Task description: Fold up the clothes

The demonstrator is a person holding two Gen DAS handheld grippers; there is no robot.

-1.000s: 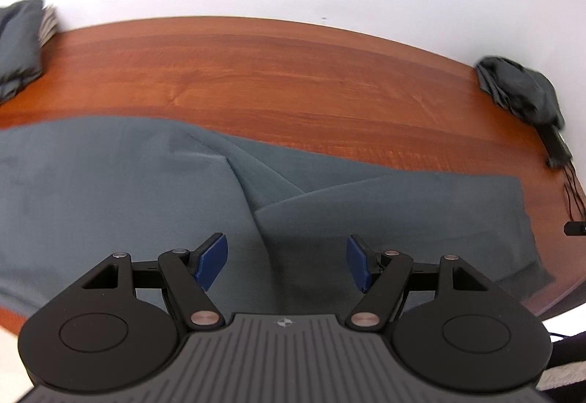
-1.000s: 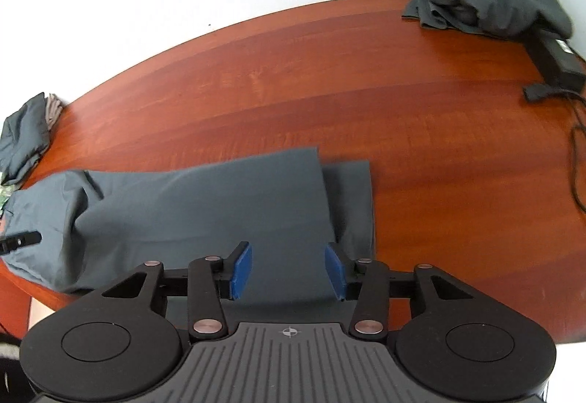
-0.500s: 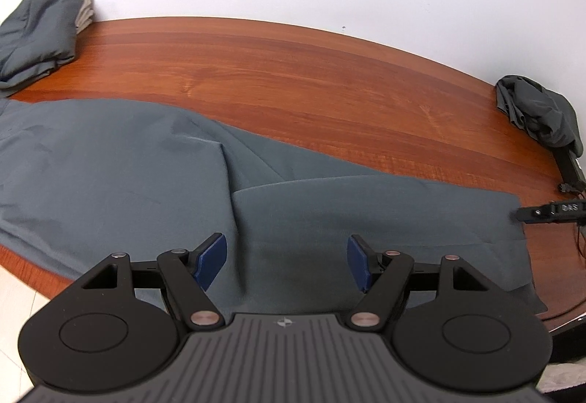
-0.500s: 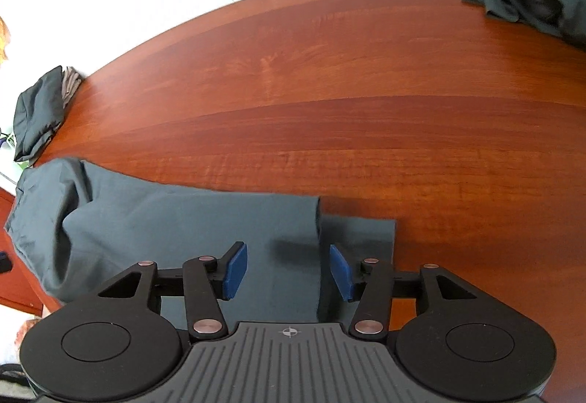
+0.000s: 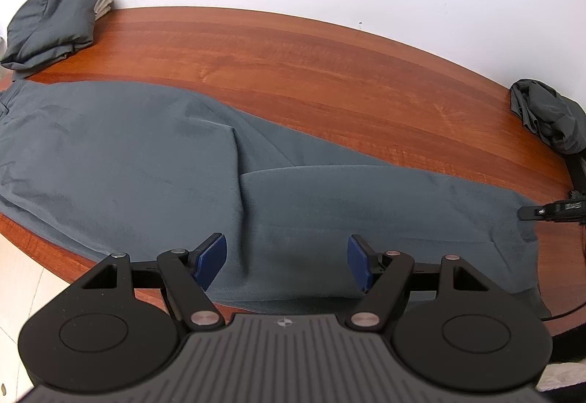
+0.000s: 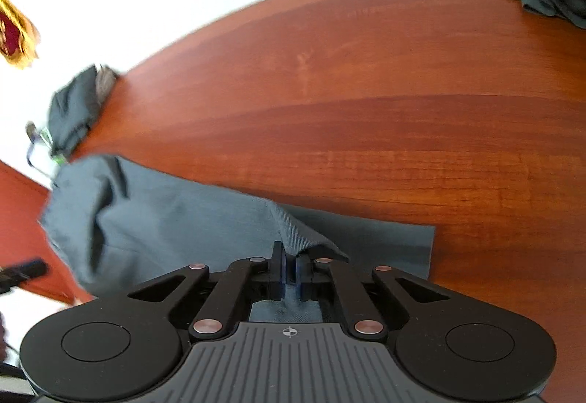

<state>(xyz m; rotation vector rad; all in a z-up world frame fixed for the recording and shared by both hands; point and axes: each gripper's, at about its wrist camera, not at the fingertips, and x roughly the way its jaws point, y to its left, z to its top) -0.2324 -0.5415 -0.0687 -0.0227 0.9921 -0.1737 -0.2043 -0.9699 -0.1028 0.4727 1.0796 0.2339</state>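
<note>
Lying flat on the wooden table (image 5: 329, 73), the grey trousers (image 5: 128, 161) stretch long from left to right. The left gripper (image 5: 285, 265) hangs above their middle, tipped down, jaws wide apart. The right gripper (image 6: 289, 273) has just closed, probably pinching a leg hem (image 6: 293, 238).

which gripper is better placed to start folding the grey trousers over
Right. The right gripper has just closed on the leg end of the grey trousers, lifting it; the left gripper is open above flat cloth.
</note>
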